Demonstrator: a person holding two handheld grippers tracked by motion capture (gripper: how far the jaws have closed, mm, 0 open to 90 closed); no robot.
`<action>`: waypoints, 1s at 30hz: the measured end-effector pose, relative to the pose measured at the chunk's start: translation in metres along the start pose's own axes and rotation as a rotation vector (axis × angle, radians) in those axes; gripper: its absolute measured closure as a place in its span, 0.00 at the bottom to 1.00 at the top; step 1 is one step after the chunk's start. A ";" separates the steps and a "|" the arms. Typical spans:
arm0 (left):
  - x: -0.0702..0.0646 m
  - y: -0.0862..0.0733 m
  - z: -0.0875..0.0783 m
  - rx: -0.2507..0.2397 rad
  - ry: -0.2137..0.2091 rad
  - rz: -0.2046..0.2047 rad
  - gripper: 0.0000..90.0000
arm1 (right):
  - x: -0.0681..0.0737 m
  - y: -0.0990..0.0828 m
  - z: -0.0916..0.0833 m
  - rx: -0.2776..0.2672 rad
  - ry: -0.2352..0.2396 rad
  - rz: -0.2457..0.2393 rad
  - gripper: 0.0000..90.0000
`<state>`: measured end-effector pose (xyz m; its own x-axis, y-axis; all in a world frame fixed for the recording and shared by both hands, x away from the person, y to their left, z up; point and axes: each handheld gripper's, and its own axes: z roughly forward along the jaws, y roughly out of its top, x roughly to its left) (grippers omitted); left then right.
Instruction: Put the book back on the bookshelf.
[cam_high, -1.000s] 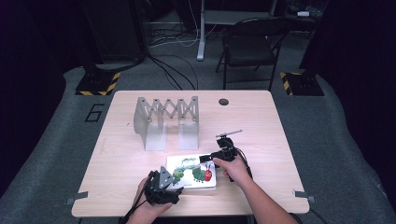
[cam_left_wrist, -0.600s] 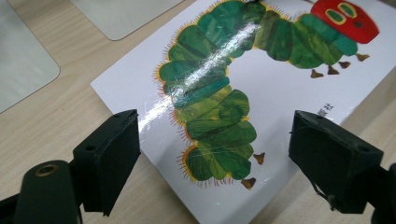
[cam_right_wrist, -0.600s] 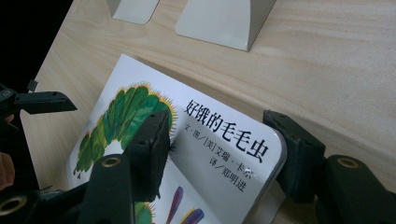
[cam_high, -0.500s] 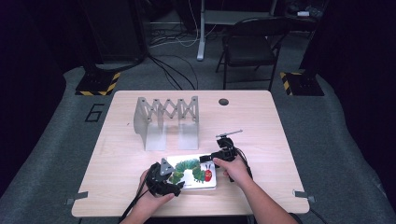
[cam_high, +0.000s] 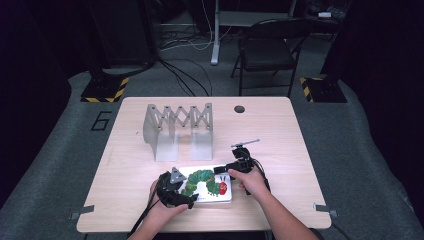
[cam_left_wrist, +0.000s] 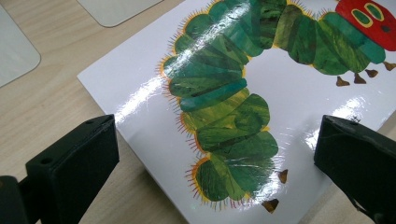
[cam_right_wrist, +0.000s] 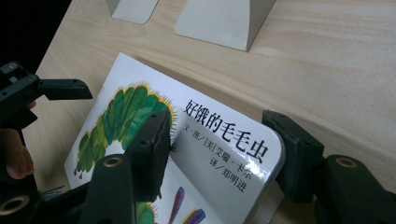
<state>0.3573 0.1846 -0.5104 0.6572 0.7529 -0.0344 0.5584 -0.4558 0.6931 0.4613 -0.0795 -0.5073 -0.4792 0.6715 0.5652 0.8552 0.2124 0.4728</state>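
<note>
Two lines of Chinese print, headed 好饿的毛毛虫, mark our caterpillar book (cam_right_wrist: 219, 140) lying near the table (cam_high: 280, 135) edge. Our right gripper (cam_right_wrist: 219, 144) pinches its corner; our left gripper (cam_left_wrist: 215, 158), jaws just spreading wide, hangs over the cover without pressing it.

I am reading black Chinese characters, 好饿的毛毛虫, on the book's (cam_right_wrist: 224, 154) white cover, with smaller lines under them too small to tell. I am also seeing a "6" (cam_high: 102, 120) on the floor mat.

Wooden table (cam_high: 280, 135): picture book (cam_high: 212, 192), grey accordion rack (cam_high: 177, 131) on top.
</note>
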 end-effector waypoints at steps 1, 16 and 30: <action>0.001 -0.001 0.001 -0.011 -0.004 -0.010 0.00 | 0.000 0.000 0.000 -0.001 -0.004 -0.008 0.48; 0.001 -0.006 0.000 -0.030 -0.009 -0.027 0.00 | 0.003 0.000 -0.004 -0.006 -0.006 -0.032 0.49; 0.001 -0.008 -0.005 -0.046 -0.021 -0.042 0.00 | 0.020 -0.002 -0.021 -0.058 0.008 -0.089 0.50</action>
<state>0.3507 0.1912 -0.5117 0.6445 0.7606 -0.0789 0.5620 -0.4012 0.7233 0.4465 -0.0813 -0.4830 -0.5547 0.6457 0.5247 0.7964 0.2294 0.5596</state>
